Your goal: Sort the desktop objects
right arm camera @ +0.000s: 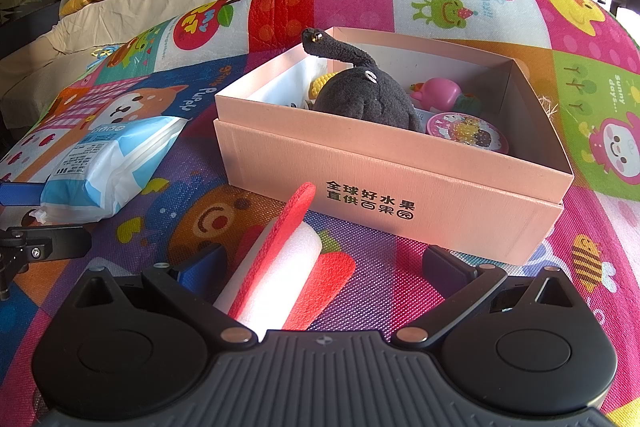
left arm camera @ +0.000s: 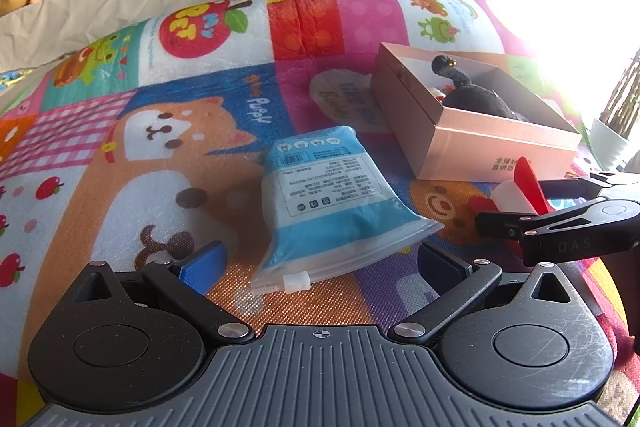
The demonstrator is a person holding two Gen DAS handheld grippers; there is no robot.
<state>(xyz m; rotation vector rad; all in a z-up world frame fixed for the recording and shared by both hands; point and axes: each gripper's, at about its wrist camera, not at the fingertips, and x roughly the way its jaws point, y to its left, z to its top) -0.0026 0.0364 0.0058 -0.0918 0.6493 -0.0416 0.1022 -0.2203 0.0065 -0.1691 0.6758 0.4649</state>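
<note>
The red-and-white foam toy [right arm camera: 280,263] lies on the play mat [right arm camera: 360,291] between the wide-spread fingers of the right hand-held gripper [right arm camera: 320,267], not yet gripped. The left hand-held gripper [left arm camera: 320,263], equally wide, brackets the blue wipes pack [left arm camera: 320,199] (also loose). Beyond, the pink box [right arm camera: 400,187] already holds a black plush [right arm camera: 364,99] and small toys, so two items seem left.

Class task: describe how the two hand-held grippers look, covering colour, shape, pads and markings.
Both grippers, left and right, match: a grey ribbed base with a small crosshair mark, two round black discs, black linkage arms with silver pivot pins, and blue finger pads. The right one's side bears faint "DAS" lettering. No cables or sleeves show.
</note>
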